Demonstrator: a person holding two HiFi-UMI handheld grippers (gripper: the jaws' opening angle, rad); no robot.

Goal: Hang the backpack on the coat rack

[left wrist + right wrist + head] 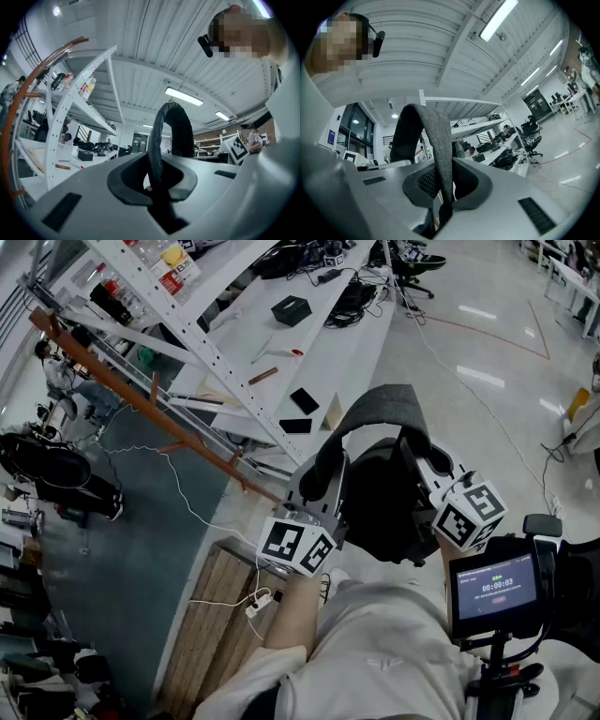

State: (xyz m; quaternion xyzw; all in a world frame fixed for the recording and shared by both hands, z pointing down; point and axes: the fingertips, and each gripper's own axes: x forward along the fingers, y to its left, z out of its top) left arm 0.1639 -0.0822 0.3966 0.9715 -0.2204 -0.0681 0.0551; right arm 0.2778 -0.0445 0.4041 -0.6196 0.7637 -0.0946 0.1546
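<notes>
Head view gives us the room from above: a long white table (281, 352) runs up the middle, with a white shelf (178, 324) slanting across its near side. Left of them the brown rack (141, 395) lies as a long diagonal pole, with short pegs sticking out of it.

We hold the black backpack (380, 512) up in front of our chest, between the two tools. It hangs in the air to the right of the rack's near end and does not touch it. No part of it is on a peg.

Over the backpack its grey strap (375, 404) arches from one tool to the other.

Our left tool (319, 474) sits at the left foot of that arch. In the left gripper view the left tool (157, 180) has its jaws closed tight on the strap (176, 122), which rises from between them and curves over to the right.

Our right tool (427, 465) sits at the right foot. In the right gripper view the right tool (443, 187) is likewise clamped on the strap (436, 136), which climbs from the jaws and bends away to the left.
</notes>
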